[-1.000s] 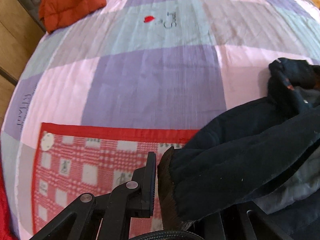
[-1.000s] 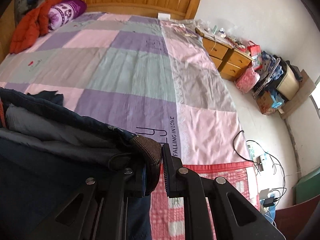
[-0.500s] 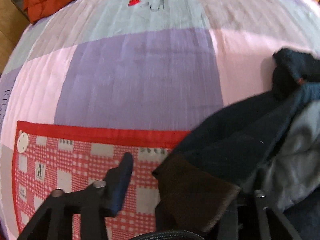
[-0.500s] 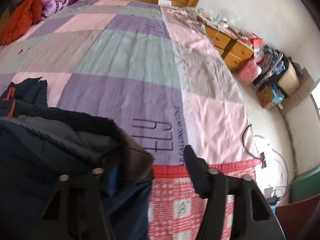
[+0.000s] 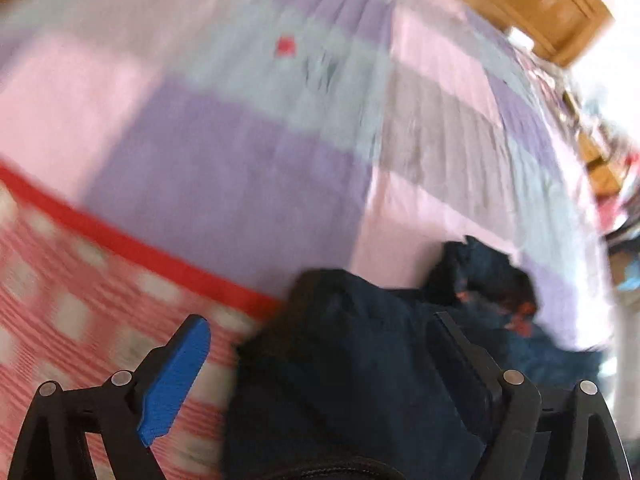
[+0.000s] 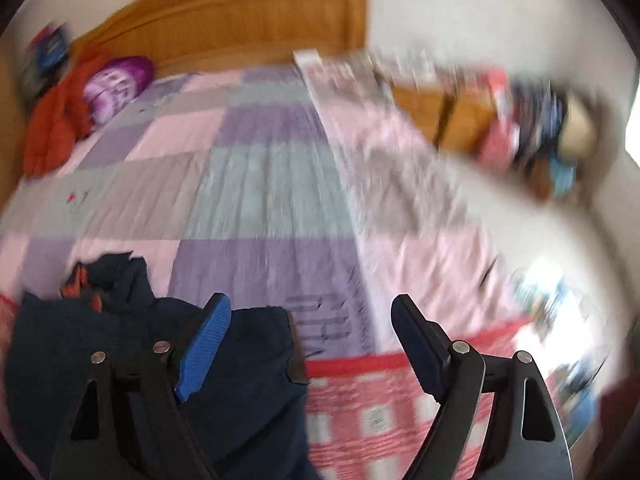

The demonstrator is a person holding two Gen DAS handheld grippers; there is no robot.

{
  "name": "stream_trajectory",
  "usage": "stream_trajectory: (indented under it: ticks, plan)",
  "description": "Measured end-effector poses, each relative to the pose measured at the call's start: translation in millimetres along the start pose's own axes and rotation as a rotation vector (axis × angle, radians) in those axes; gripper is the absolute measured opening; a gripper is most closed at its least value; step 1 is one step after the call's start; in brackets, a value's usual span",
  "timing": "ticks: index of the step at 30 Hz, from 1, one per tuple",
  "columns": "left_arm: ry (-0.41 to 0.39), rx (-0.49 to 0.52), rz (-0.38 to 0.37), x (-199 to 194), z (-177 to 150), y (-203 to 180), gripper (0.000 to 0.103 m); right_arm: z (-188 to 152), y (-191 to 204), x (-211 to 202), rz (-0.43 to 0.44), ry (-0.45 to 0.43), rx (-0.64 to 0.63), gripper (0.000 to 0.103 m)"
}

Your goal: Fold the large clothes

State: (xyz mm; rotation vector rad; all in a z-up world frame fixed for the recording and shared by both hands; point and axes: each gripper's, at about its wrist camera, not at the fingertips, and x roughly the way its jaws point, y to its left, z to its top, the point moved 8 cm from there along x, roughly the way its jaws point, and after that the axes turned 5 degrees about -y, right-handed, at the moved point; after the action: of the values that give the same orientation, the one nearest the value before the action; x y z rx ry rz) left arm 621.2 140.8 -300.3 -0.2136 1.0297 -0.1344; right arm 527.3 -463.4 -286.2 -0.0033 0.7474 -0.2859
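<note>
Left wrist view, fingers: the left gripper is spreading its jaws, which 1 second ago were clenched on the brown-edged cuff of the dark jacket; the cloth is lying below and between them, no longer pinched.
Left wrist view, jacket: it is now resting on the bed near the foot edge, partly over the red checked blanket, with its bunched collar end toward the middle of the bed.
Right wrist view, fingers: the right gripper is also opening, having let go of the other cuff; only bedcover and blanket are showing between the 2 fingers, and the blue pad is standing over the cloth.
Right wrist view, jacket: the dark jacket is lying at the lower left, just beside the gripper, flat on the bed.
Meaning for the task: both sleeves appear laid down and released, so this fold looks done; the next grasp is likely further along the garment.
Surface: patchwork bedcover in pink, purple and grey.
Room: wooden headboard, an orange garment and a purple pillow at the head corner, a cluttered wooden bedside cabinet; both views are blurred.
</note>
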Motion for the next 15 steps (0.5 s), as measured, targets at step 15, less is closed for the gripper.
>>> stream_trajectory:
  ticks: [15]
  plan:
    - [-0.108,0.464,0.1,19.0,-207.0,-86.0,0.102,-196.6,161.3,-41.6,0.088,0.132,-0.28,0.096]
